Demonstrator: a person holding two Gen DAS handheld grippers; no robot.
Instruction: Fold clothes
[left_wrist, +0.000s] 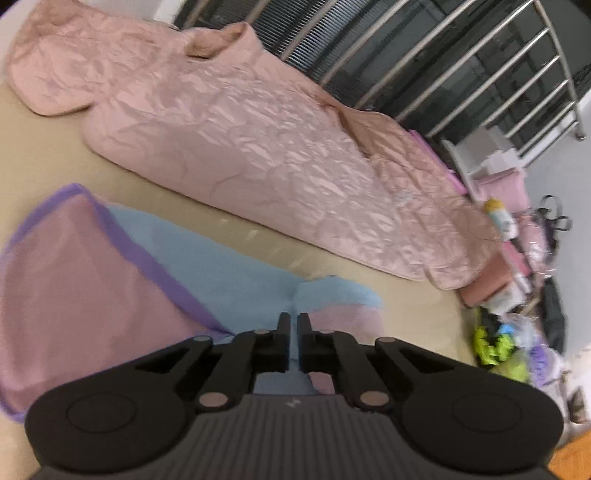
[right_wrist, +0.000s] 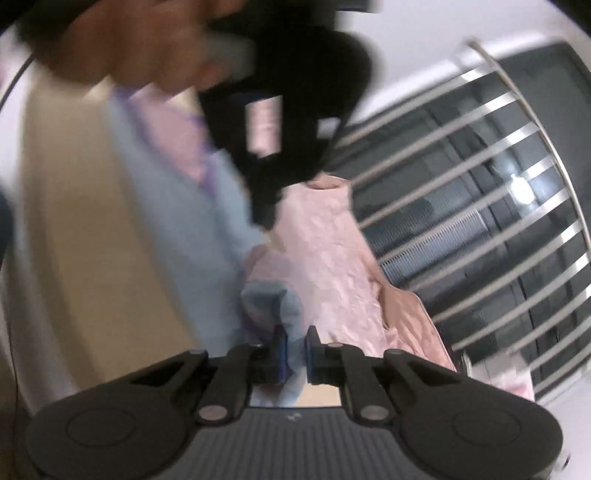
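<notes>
Left gripper (left_wrist: 294, 321) and right gripper (right_wrist: 295, 338), each pinching the blue-and-pink garment (left_wrist: 229, 266) on the beige counter (left_wrist: 48, 147); pink quilted jacket (left_wrist: 258, 147) beyond.

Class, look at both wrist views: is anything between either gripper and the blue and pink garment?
Nothing visible. The left gripper is pinched on the garment's blue cloth, and the right gripper has blue cloth between its fingers. The pink jacket lies apart, behind.
</notes>
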